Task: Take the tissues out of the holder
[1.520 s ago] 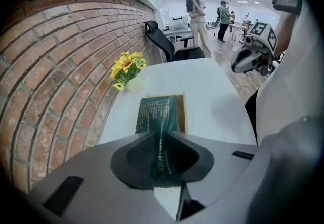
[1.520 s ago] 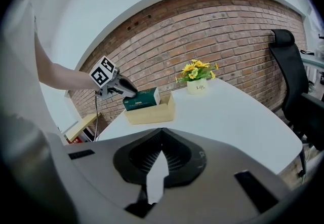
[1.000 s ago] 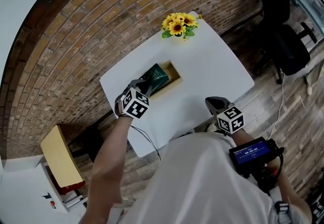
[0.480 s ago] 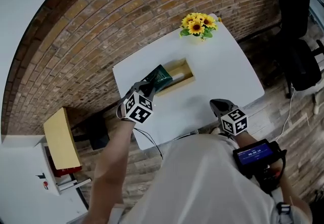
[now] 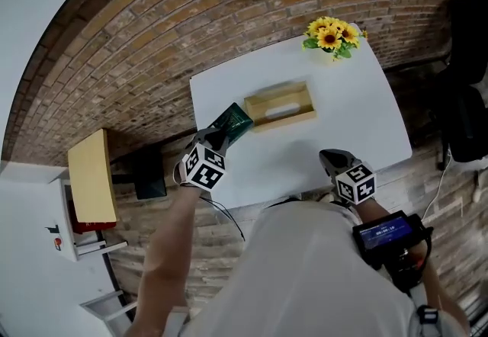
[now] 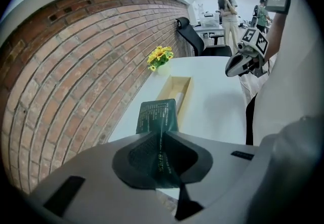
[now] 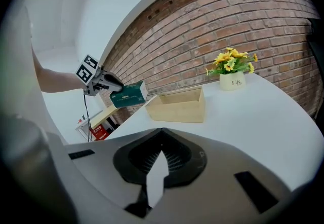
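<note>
So, my left gripper [image 6: 160,135] has its fingers clamped narrow on the dark green tissue pack [image 5: 233,120], pinching one short end so the rest of it sticks out past the tips. The pack is clear of the wooden holder [image 5: 286,121], up in the air just beside the holder's left end, over the left part of the white table [image 5: 343,129]. The holder itself sits flat around the middle of the table, its long side running along the brick wall [image 5: 152,46]. My right gripper [image 7: 161,153] is down by the near edge of the table, well apart from the holder, fingers pulled together with nothing between them. A little pot of sunflowers [image 5: 332,36] is off in the far right corner, nowhere near either gripper. Off the table to my left there's a yellowish-topped piece of furniture [image 5: 91,175] on the floor.
</note>
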The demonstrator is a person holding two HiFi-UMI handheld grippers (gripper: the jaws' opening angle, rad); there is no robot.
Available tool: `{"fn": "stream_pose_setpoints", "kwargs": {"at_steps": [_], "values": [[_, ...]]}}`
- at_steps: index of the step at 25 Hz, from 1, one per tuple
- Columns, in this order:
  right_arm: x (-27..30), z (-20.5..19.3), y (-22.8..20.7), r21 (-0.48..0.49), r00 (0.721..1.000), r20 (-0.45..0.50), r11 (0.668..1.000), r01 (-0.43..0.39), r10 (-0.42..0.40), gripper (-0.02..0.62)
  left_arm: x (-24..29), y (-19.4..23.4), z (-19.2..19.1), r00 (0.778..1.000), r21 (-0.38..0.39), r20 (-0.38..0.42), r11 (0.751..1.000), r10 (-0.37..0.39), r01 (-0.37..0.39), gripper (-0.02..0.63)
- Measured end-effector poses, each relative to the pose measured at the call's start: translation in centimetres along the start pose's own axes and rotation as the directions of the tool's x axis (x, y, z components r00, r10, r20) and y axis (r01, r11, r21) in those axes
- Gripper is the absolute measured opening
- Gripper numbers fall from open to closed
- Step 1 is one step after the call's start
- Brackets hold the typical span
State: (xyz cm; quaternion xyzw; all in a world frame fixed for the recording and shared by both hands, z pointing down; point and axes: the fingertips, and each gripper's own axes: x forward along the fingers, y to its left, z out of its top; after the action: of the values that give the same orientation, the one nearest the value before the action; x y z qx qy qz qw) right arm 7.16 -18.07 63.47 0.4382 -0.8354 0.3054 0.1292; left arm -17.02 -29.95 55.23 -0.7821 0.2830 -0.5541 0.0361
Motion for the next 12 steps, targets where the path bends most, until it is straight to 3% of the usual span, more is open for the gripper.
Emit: {"fn": "stream_pose_setpoints", "kwargs": {"at_steps": [6, 12], "values": [[1.4, 0.0, 1.2, -0.02, 0.999, -0.029, 0.999, -0.033, 0.033, 0.005, 0.2, -0.4, -4.4, 0.999, -0.086, -0.051, 0.996, 0.002, -0.006, 0.058], [2.0, 0.0, 1.9, -0.03, 0.999, -0.041, 0.999, -0.036, 0.035, 0.005, 2.9, -2.8, -8.3, 0.993, -0.157, -0.103, 0.987, -0.058, 0.042, 0.058]]}}
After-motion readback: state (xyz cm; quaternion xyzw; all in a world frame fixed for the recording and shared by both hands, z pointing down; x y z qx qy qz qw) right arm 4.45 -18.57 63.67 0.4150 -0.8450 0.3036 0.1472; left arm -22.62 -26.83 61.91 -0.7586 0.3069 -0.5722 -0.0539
